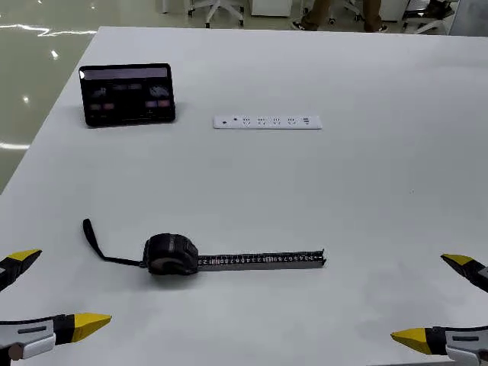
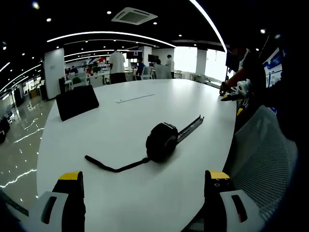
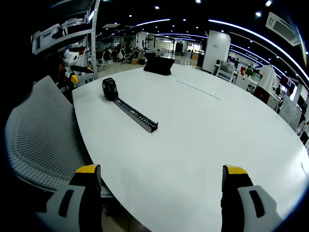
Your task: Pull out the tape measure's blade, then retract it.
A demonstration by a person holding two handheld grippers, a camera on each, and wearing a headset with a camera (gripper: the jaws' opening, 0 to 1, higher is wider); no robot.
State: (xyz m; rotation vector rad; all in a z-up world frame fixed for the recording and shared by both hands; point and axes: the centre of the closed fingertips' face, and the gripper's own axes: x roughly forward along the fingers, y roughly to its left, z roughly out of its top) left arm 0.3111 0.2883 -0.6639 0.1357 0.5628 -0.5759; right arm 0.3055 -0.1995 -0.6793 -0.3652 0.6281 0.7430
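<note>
Nearest the head camera, the left gripper [image 1: 59,290] is sitting at the bottom-left corner and the right gripper [image 1: 435,300] at the bottom-right. Both bodies are being cut off by the frame edge, leaving little more than the yellow-tipped fingers [image 1: 91,323] showing. Each pair of jaws is standing wide apart and gripping nothing. The left gripper view is confirming this for the left gripper [image 2: 145,175], and the right gripper view for the right gripper [image 3: 161,169], with bare table between the tips in both. A grey mesh chair back [image 2: 263,159] is crowding the near table edge in both gripper views.

Just beyond, the tape measure [image 1: 169,254] is lying on the white table [image 1: 358,198] between the two grippers, nearer the left one and touching neither. Its blade [image 1: 259,260] is lying extended flat on the table toward the right gripper's side, ending in a small hook [image 1: 323,258]. The numerals are too small to read. A dark wrist strap [image 1: 95,240] is trailing off the case on the opposite side.

Farther back, a white power strip [image 1: 267,122] is lying flat. A tablet [image 1: 127,94] is standing propped, its screen contents too blurred to make out. At the far edge, chair bases [image 1: 217,11] are being cut off by the top of the frame.
</note>
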